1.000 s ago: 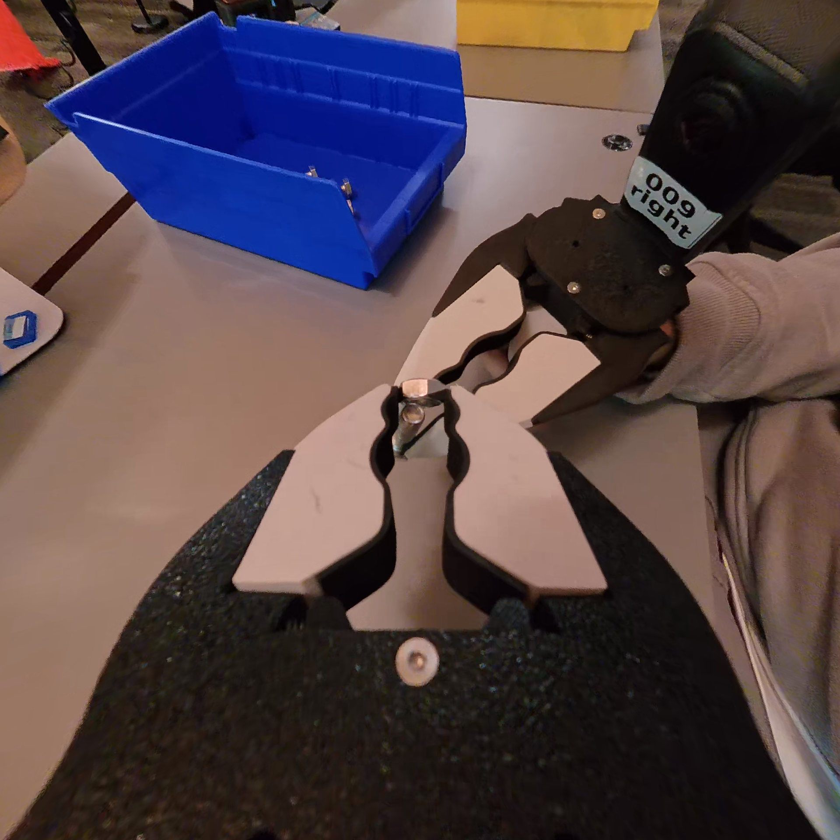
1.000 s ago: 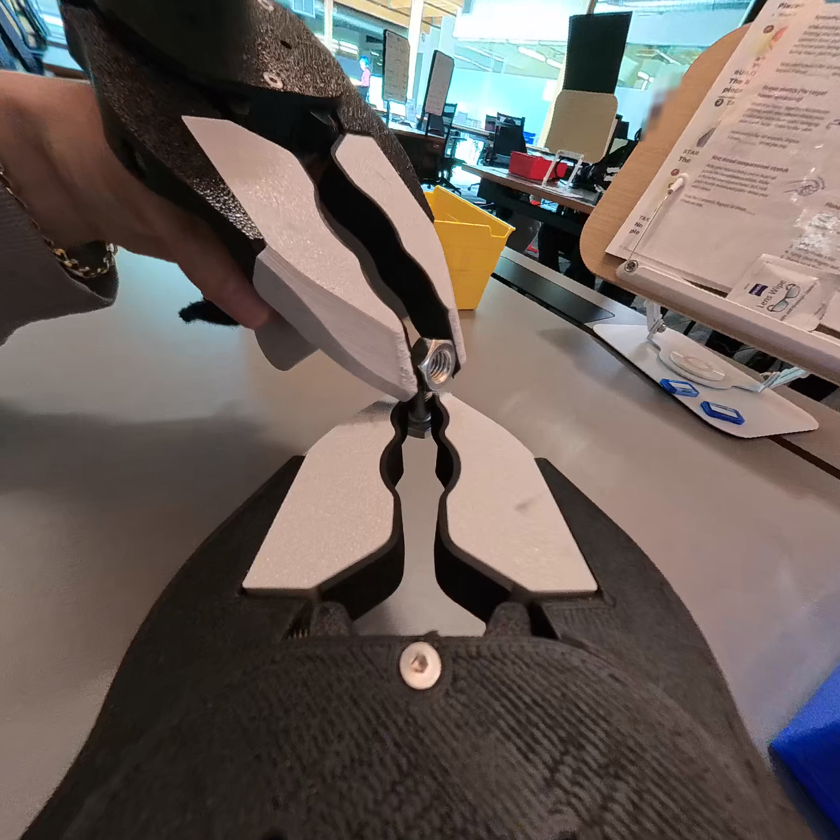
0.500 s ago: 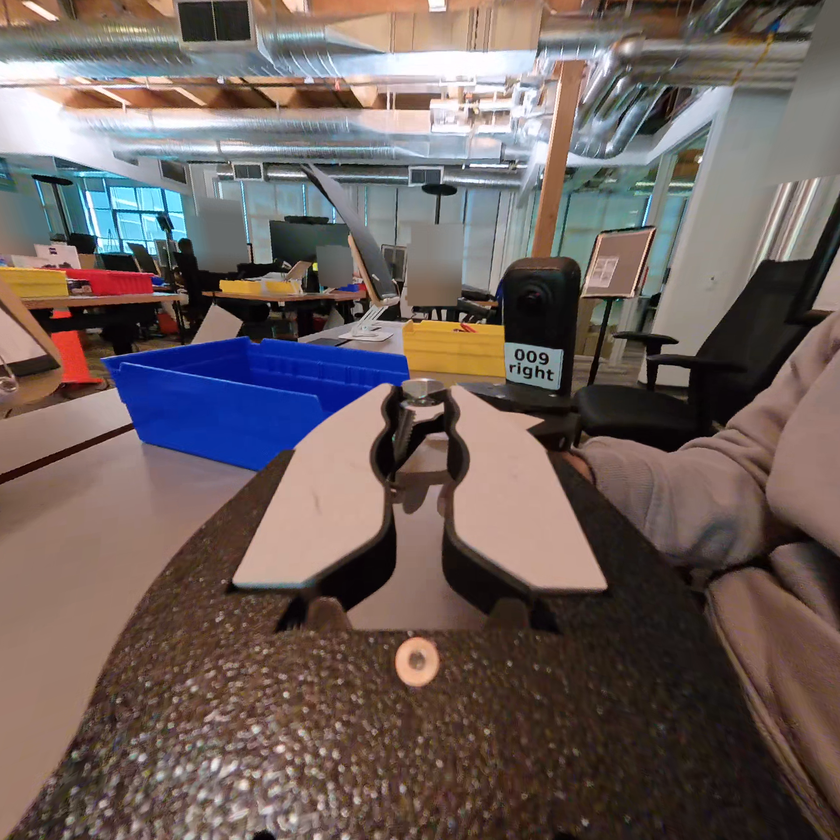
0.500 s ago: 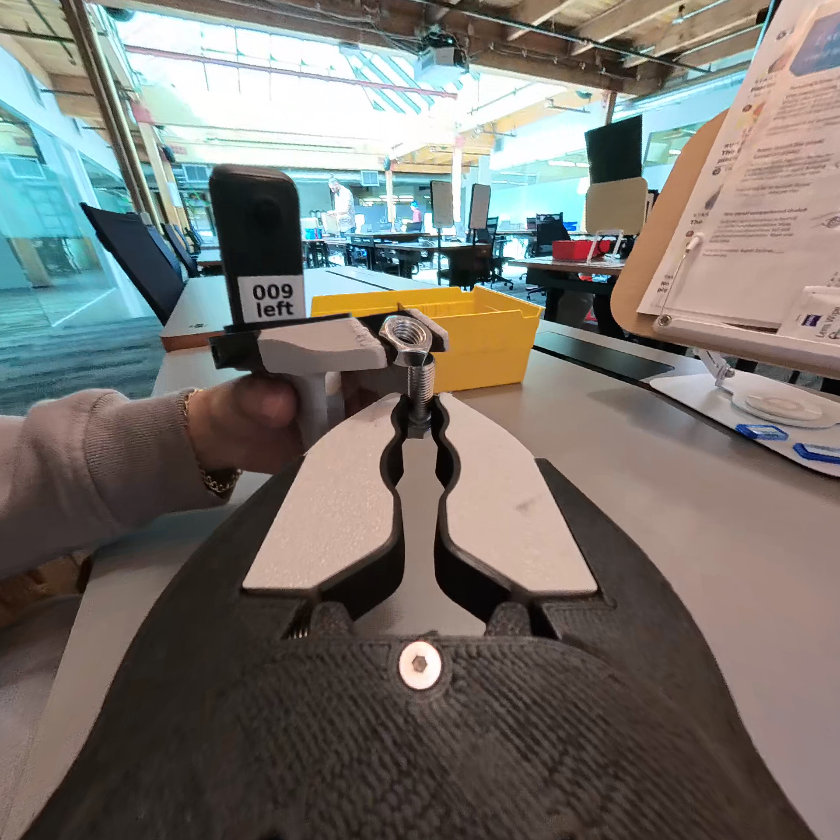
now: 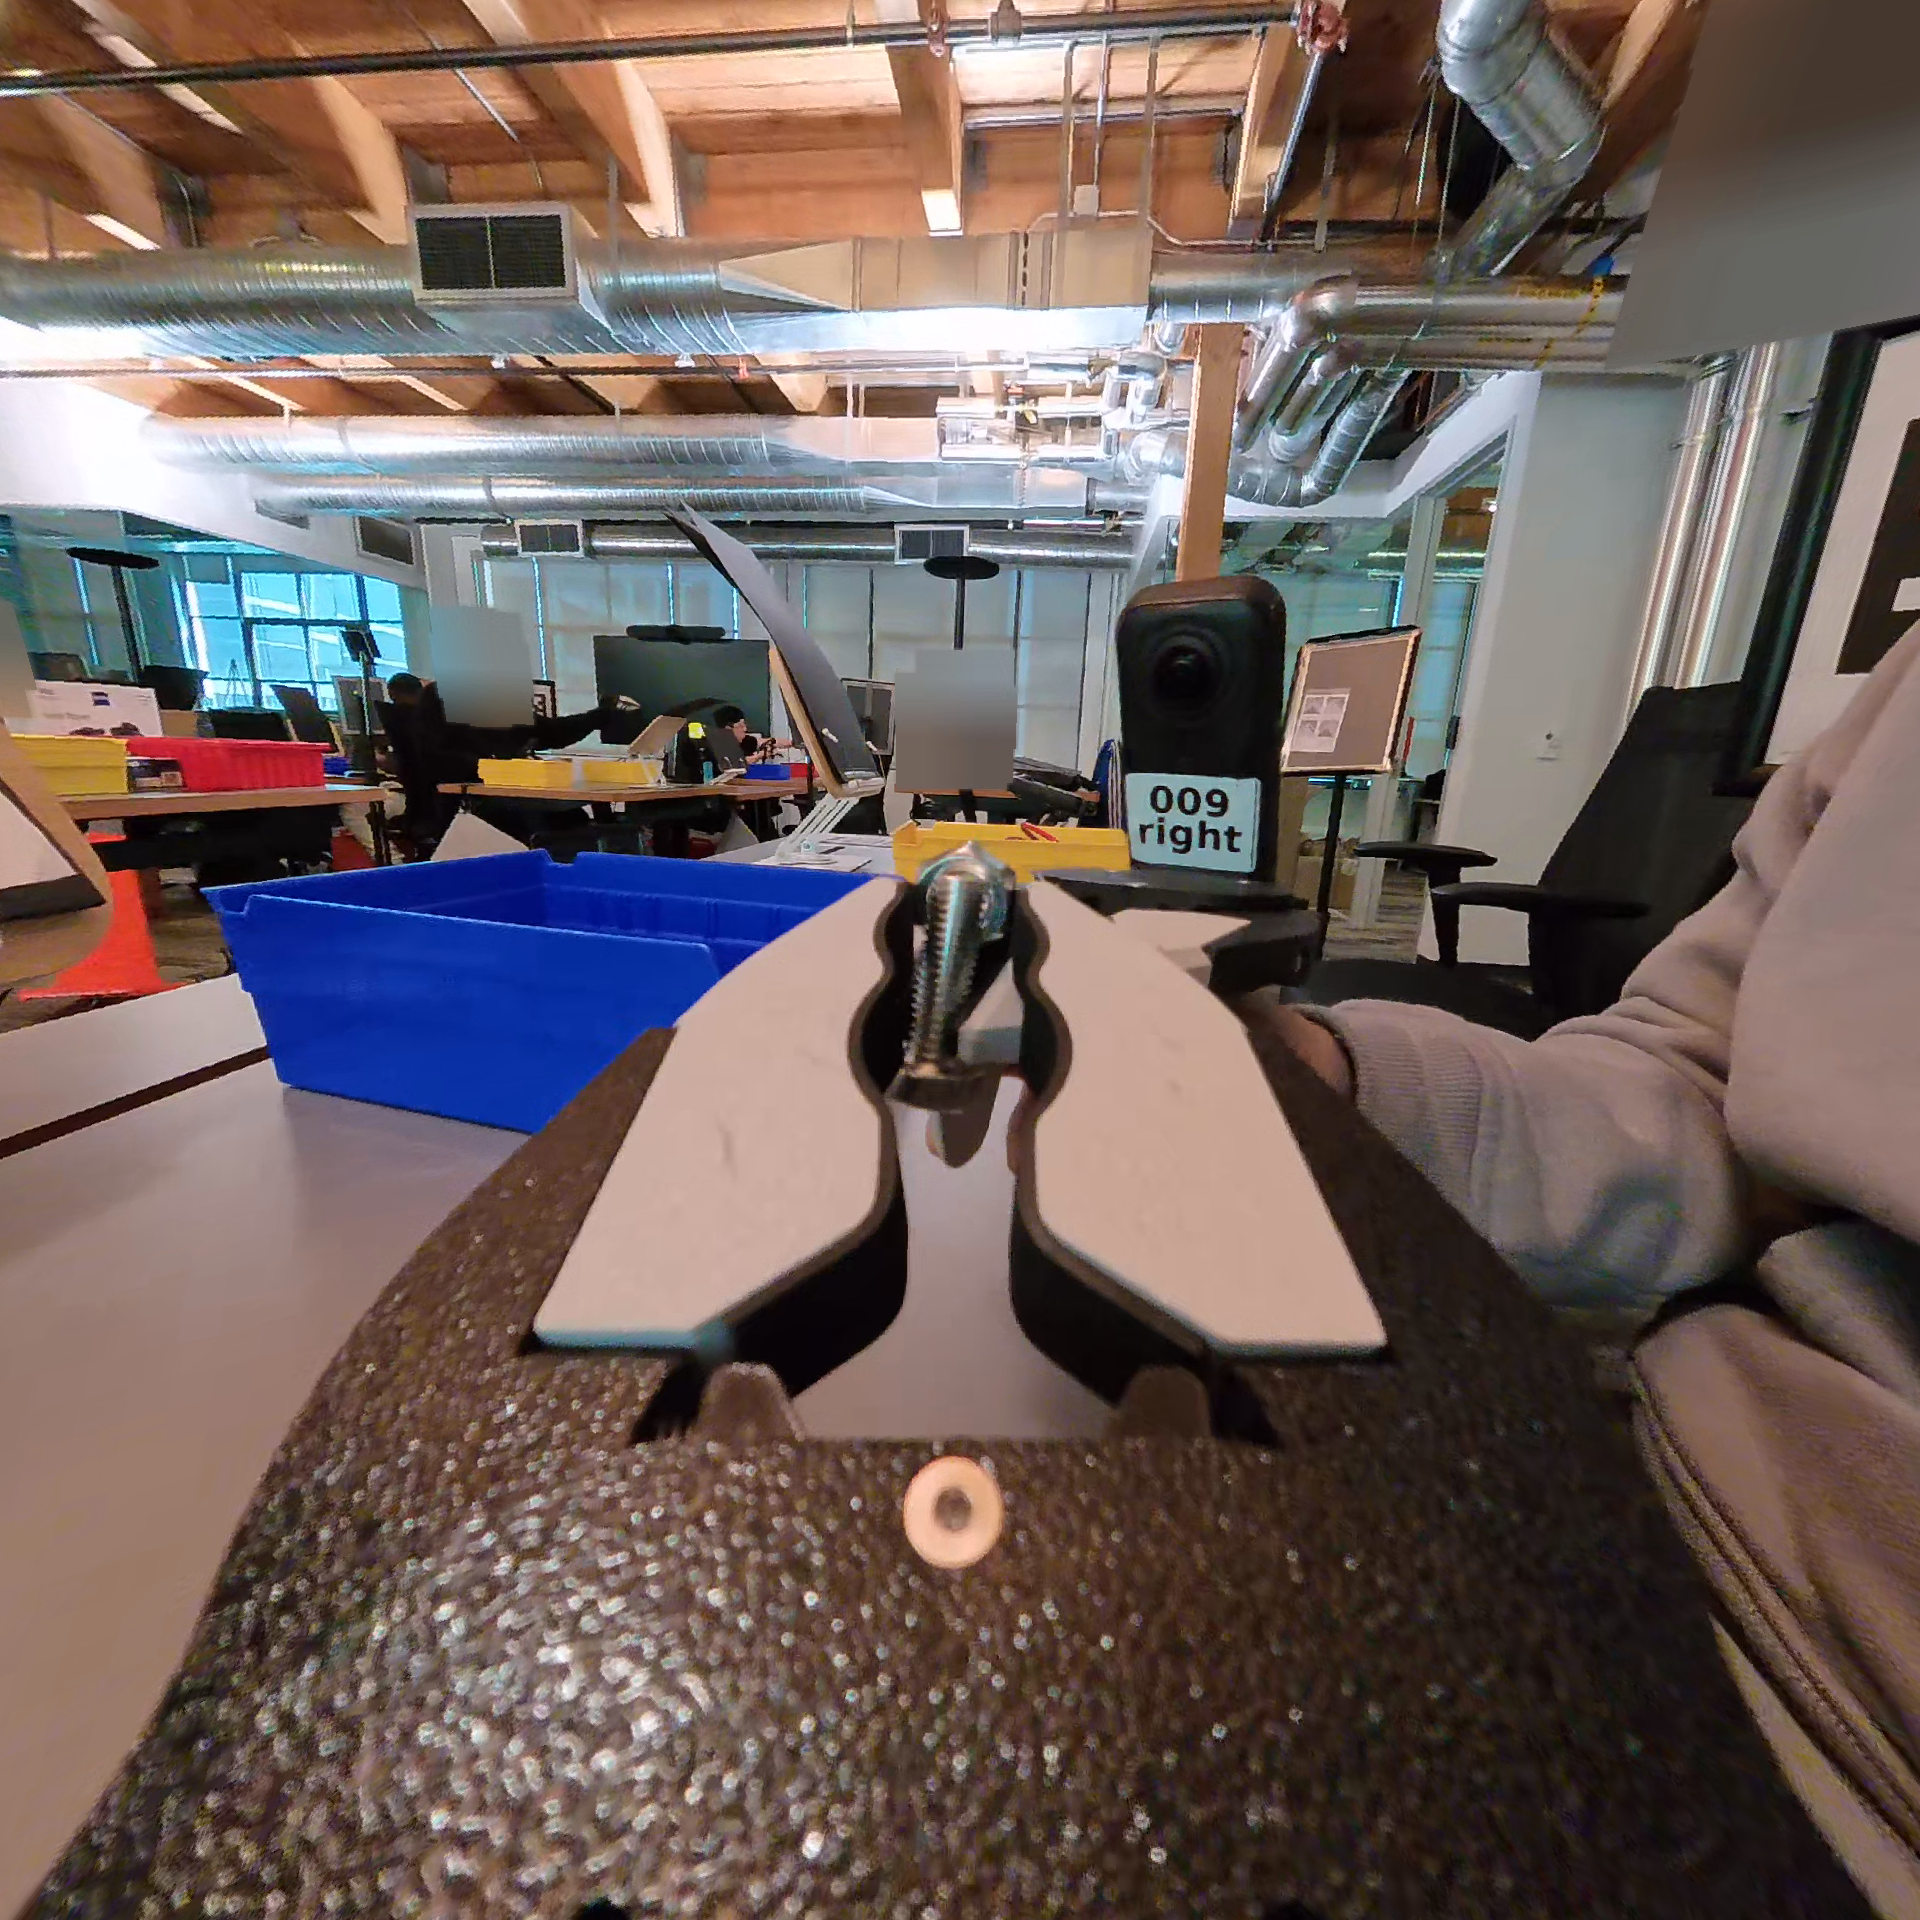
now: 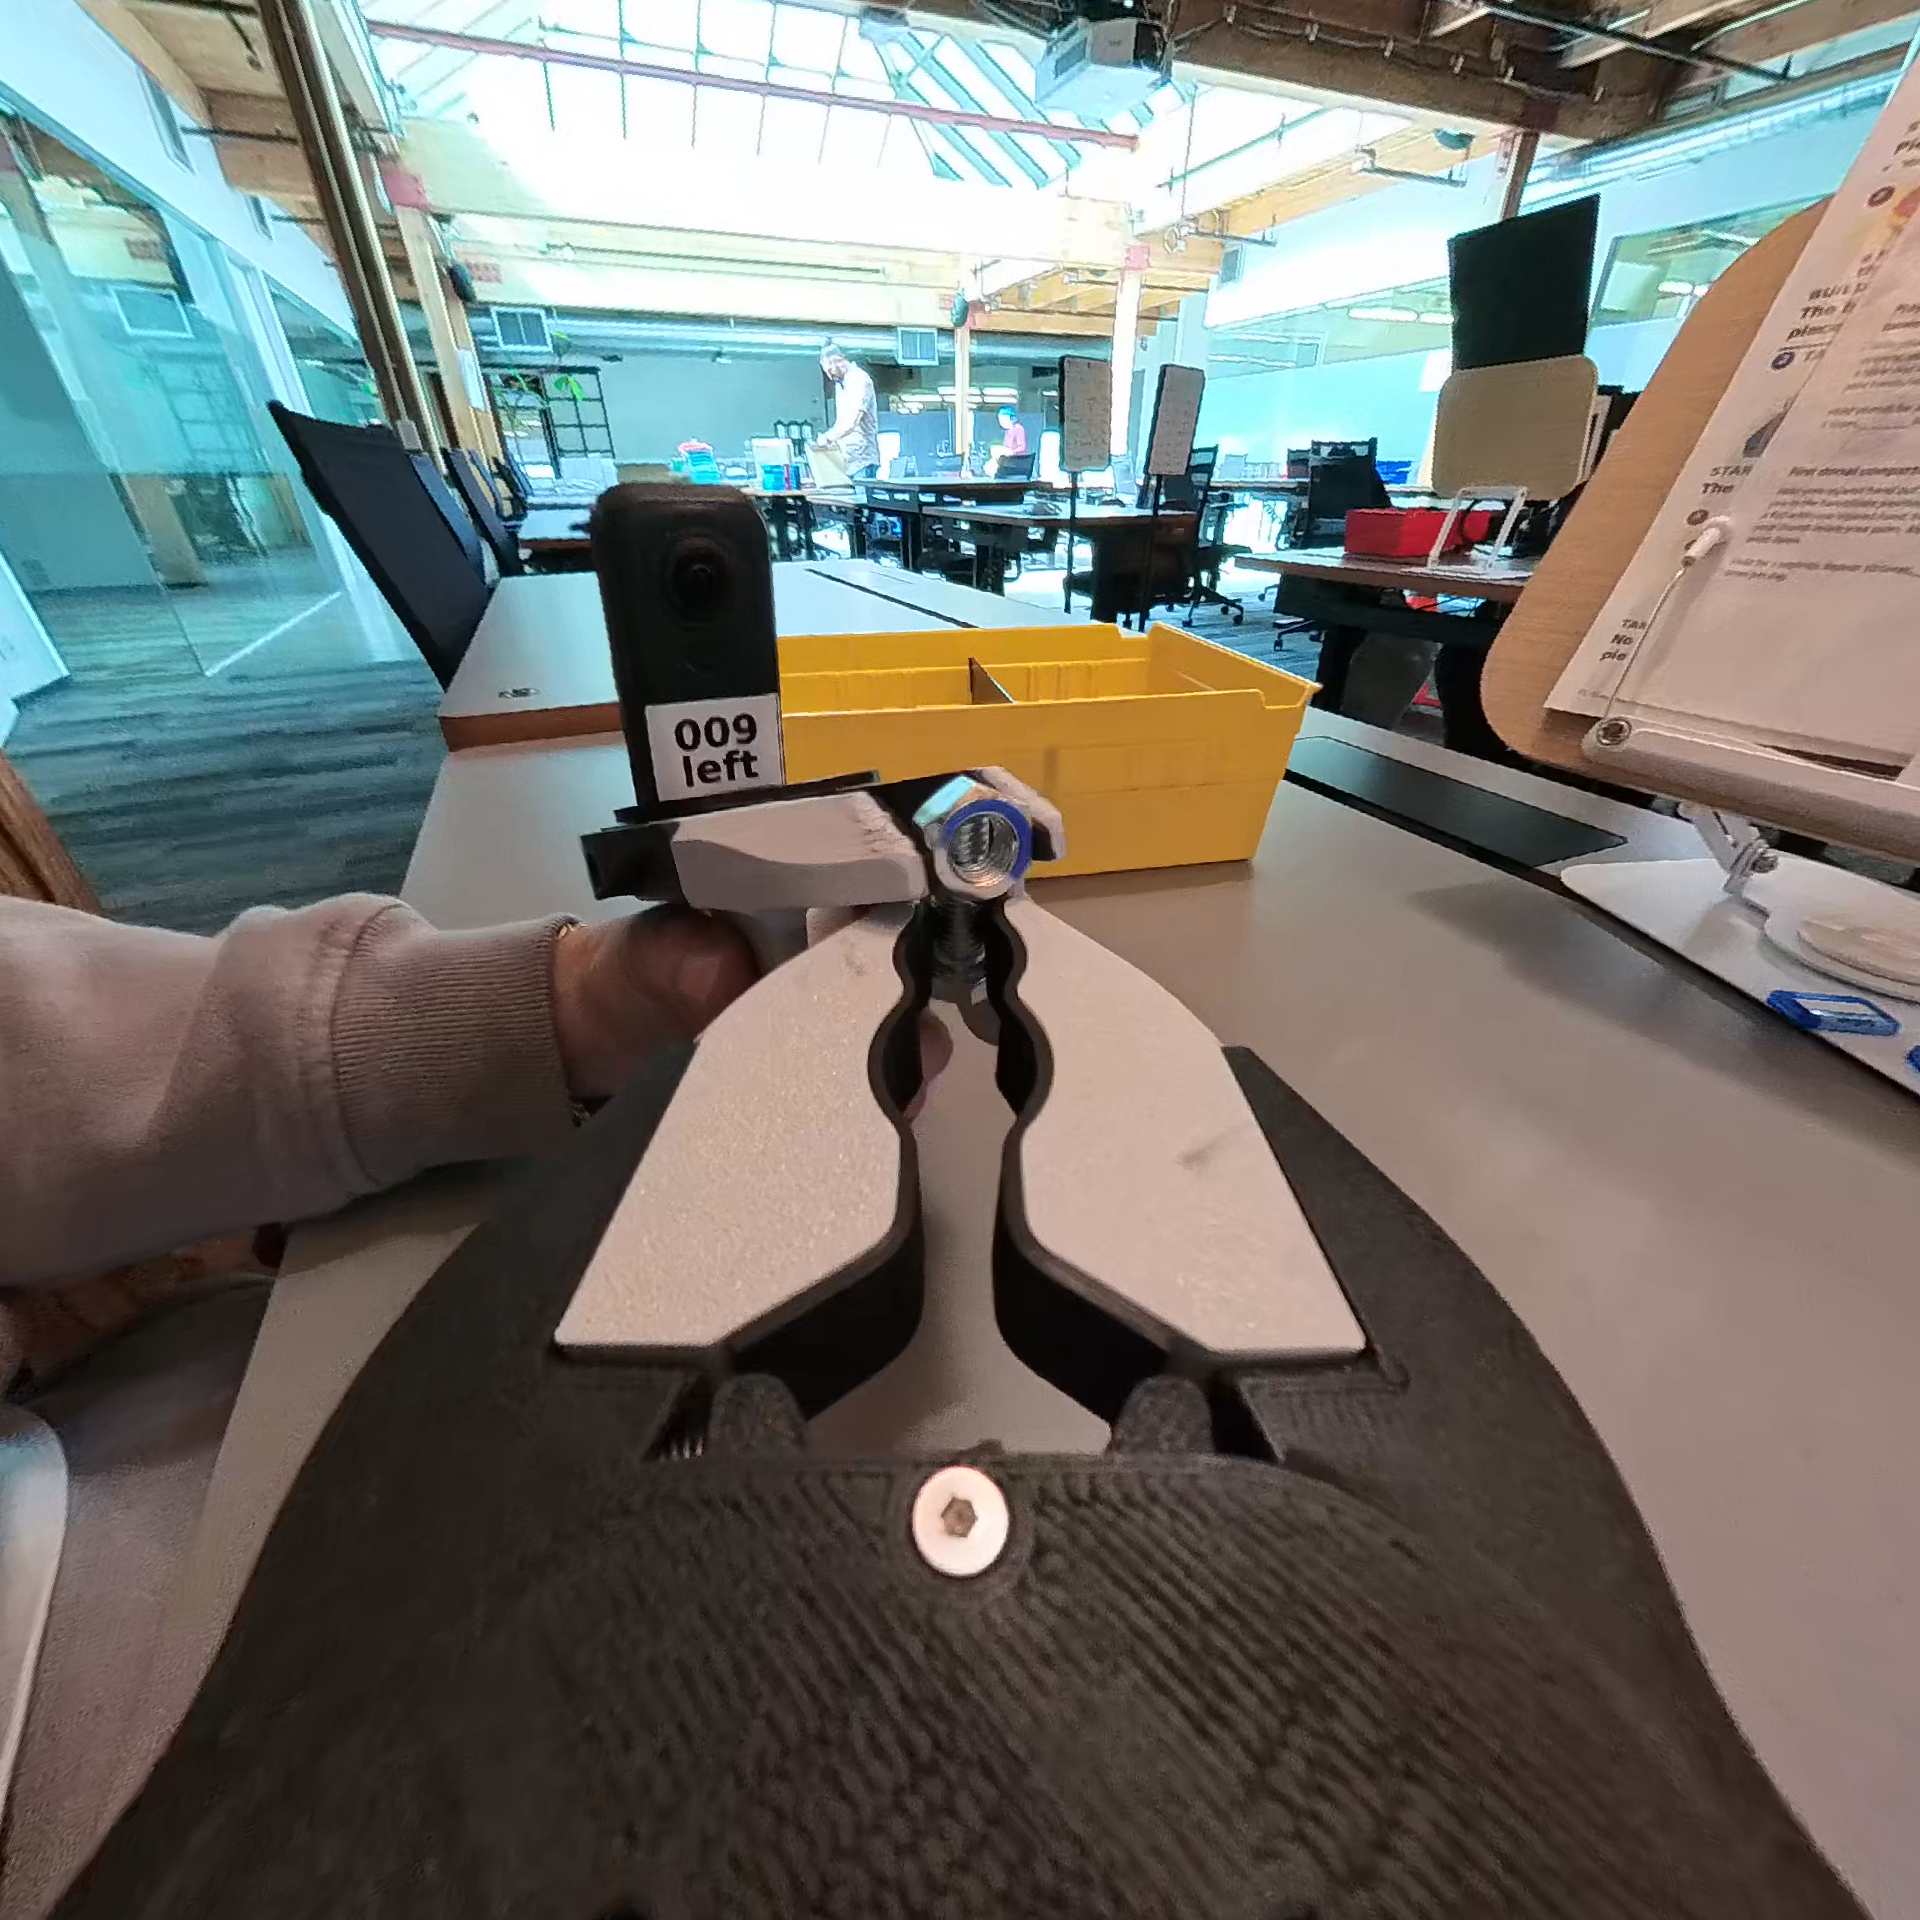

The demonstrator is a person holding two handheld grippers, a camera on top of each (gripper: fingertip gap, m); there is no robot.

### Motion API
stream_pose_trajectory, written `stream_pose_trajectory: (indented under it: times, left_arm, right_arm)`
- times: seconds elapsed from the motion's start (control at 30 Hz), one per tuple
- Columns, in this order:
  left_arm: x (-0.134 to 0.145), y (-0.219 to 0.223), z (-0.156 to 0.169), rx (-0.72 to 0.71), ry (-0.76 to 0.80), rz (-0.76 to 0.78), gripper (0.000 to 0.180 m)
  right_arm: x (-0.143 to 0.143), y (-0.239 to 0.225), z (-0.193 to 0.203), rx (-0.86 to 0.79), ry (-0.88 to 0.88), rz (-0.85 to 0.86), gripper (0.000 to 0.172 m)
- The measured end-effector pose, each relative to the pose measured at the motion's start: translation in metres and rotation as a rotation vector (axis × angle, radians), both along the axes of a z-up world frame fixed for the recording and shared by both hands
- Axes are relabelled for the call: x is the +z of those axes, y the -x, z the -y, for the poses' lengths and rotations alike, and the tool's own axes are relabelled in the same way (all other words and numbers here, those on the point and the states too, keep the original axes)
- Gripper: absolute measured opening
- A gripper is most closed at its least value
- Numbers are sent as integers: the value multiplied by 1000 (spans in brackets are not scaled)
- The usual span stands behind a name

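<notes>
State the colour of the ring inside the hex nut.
Blue, inside the silver hex nut; clearest in the right wrist view.

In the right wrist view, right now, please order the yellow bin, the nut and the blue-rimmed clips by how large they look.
1. Yellow bin, clearly the largest.
2. Nut, held in the left gripper. It is nearer the camera, so this place is unsure.
3. Blue-rimmed clips, similar in look to the nut; one is cut off.
</notes>
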State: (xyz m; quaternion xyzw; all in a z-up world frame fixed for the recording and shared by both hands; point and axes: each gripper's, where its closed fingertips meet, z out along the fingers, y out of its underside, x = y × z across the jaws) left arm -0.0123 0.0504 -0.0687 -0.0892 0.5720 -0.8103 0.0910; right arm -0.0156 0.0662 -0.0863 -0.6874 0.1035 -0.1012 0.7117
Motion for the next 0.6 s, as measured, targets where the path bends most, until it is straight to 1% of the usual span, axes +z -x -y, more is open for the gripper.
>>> stream_pose_trajectory:
  times: [0.13, 0.2, 0.27, 0.3, 0.33, 0.37, 0.47, 0.53, 0.6]
  left_arm:
    - [1, -3, -1, 27, -24, 12, 17]
    - [3, -5, -2, 37, -39, 20, 17]
    - [13, -8, -8, 81, -48, 31, 17]
    - [17, -13, -13, 122, -91, 15, 17]
    - [16, -20, -17, 169, -181, -18, 17]
    - [10, -26, -20, 197, -309, -55, 17]
    - [-13, -26, -24, 217, -708, -119, 17]
    - [-21, -24, -22, 233, -876, -120, 17]
    - [-23, -21, -17, 226, -959, -128, 17]
  right_arm:
    - [-11, -5, -1, -40, 73, 43, 9]
    - [-12, -6, -1, -42, 70, 36, 9]
    - [-15, -10, 2, -62, 88, 33, 9]
    - [-19, -15, 6, -90, 114, 41, 9]
    - [-22, -20, 10, -117, 141, 50, 9]
    - [-24, -24, 13, -138, 163, 59, 9]
    - [-23, -29, 17, -173, 186, 86, 9]
    - [-24, -29, 14, -185, 205, 101, 9]
    - [-29, -29, 11, -199, 250, 136, 9]
